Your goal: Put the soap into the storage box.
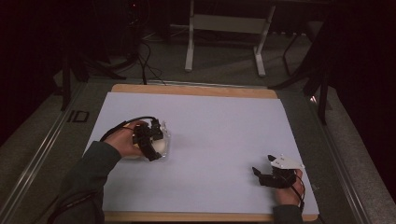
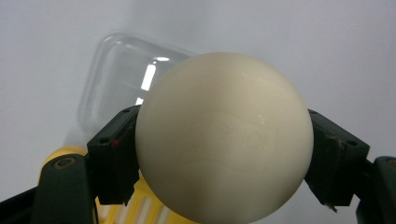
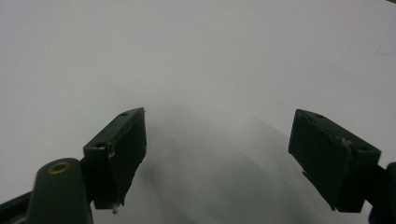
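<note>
Ball (image 2: 223,140) sits gripped in left tongs (image 2: 224,154) before a clear tub (image 2: 116,74); right tongs (image 3: 219,158) gape wide.

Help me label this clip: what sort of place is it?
Probably a lab recording station: a white sheet over a wooden board, dark surroundings, floor cables, and handheld grippers, the left gripper holding a cream ball.

Dark green sleeves (image 1: 91,163); black grippers, left (image 1: 148,139) and right (image 1: 264,175), trailing black cables, brass-ringed screws (image 3: 59,166).
</note>
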The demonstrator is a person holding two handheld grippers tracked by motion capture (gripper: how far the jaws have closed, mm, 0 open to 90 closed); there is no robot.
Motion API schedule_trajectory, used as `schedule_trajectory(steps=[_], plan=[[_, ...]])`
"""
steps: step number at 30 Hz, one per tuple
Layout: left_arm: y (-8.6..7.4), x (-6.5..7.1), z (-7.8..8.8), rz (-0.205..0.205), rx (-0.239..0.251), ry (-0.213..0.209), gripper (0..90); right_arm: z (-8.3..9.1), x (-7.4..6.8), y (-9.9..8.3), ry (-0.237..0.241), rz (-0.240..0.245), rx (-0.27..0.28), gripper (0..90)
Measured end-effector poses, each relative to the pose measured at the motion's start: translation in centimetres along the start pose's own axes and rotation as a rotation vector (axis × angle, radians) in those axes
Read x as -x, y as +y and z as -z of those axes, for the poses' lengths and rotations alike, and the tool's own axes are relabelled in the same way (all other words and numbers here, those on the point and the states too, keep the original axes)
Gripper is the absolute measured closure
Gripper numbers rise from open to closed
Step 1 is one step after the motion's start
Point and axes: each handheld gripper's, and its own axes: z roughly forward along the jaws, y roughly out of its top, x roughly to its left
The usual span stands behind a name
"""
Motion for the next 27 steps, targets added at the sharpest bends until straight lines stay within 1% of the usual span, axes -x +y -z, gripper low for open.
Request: schedule_trajectory(steps=[1, 5, 8, 9, 14, 16, 18, 21, 27], plan=[[-0.1, -0.2, 0.2, 0.012, 0.004, 0.006, 23.3, 0.0, 0.0, 0.0, 0.000, 0.001, 0.000, 19.1], [-0.6, -0.7, 0.8, 0.032, 0.018, 0.018, 23.3, 0.0, 0.0, 0.0, 0.003, -0.001, 0.002, 19.1], [-0.8, -0.9, 0.9, 0.043, 0.017, 0.021, 23.3, 0.0, 0.0, 0.0, 0.003, -0.001, 0.001, 19.1], [-1.1, -1.2, 0.9, 0.052, 0.009, 0.026, 23.3, 0.0, 0.0, 0.0, 0.002, -0.001, 0.001, 19.1], [-1.7, -1.9, 1.1, 0.082, 0.009, 0.030, 23.3, 0.0, 0.0, 0.0, 0.002, 0.000, 0.002, 19.1], [-1.9, -2.2, 1.1, 0.092, 0.010, 0.043, 23.3, 0.0, 0.0, 0.0, 0.001, 0.000, 0.002, 19.1], [-2.2, -2.6, 1.2, 0.111, 0.018, 0.058, 23.3, 0.0, 0.0, 0.0, 0.001, 0.001, 0.002, 19.1], [-2.6, -3.2, 1.4, 0.137, 0.033, 0.056, 23.3, 0.0, 0.0, 0.0, 0.001, 0.001, 0.002, 19.1], [-3.2, -3.9, 1.5, 0.166, 0.016, 0.064, 23.4, 0.0, 0.0, 0.0, -0.001, 0.002, 0.001, 19.1]])
